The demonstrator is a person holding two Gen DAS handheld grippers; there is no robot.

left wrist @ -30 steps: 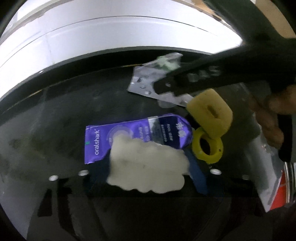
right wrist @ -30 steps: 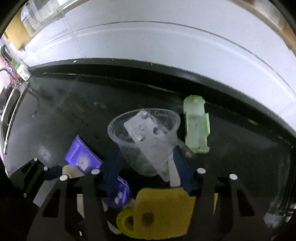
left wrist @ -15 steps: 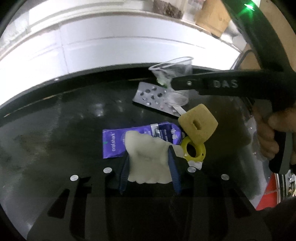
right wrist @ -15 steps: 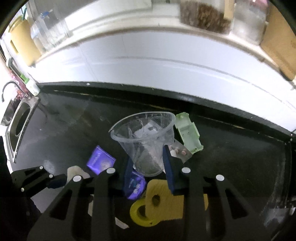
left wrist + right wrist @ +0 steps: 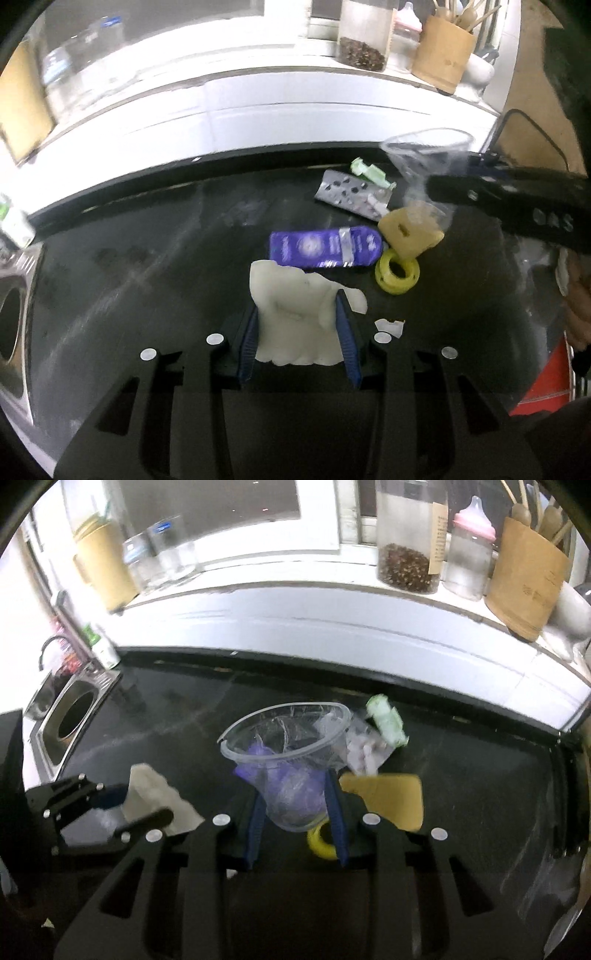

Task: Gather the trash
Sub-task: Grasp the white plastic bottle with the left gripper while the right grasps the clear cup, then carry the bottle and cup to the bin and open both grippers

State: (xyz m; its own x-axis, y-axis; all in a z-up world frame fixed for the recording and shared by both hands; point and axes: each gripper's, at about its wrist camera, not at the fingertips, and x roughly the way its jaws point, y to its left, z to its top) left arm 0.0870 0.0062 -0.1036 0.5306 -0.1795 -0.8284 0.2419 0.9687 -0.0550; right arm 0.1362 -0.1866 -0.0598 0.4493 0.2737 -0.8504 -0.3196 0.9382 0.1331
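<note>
My left gripper (image 5: 299, 328) pinches one crumpled tissue (image 5: 295, 317); my right gripper (image 5: 295, 812) clamps one clear cup (image 5: 288, 768). One purple packet (image 5: 325, 245) lies on the surface (image 5: 147, 258) beyond the tissue

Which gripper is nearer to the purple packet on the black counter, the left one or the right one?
Left. The left gripper, shut on the white tissue, hangs just in front of the purple packet. The right gripper, holding the clear cup, is lifted off beside it.

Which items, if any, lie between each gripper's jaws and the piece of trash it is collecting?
Nothing visible does. The left gripper is shut on the crumpled tissue, and the right gripper is shut on the clear plastic cup, both lifted above the black counter.
</note>
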